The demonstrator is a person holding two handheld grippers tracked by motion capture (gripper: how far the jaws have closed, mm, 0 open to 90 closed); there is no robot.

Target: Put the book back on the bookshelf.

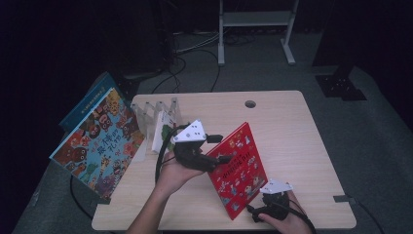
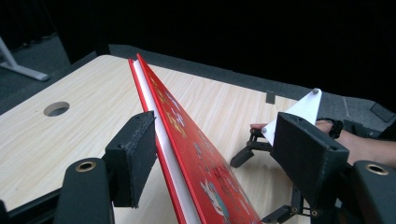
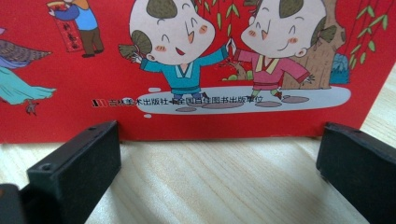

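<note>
Left gripper: jaws apart, straddling the upper edge of the red picture book; the left pad lies at or just beside the back cover, the right pad stands off the front cover. No grip confirmed.

Right gripper: jaws wide, nothing between them, facing the book's bottom edge from just short of it.

Red picture book: stands tilted on the wooden table, mid-table, long axis running 11 to 5 o'clock in the high view. It lies at 3 o'clock of the left gripper, 11 o'clock of the right.

Judgement: left is the nearer; closing across the book's thickness would secure it.

Outward: white slotted rack at 10 o'clock; second picture book at 9 o'clock, overhanging the table's edge.
</note>
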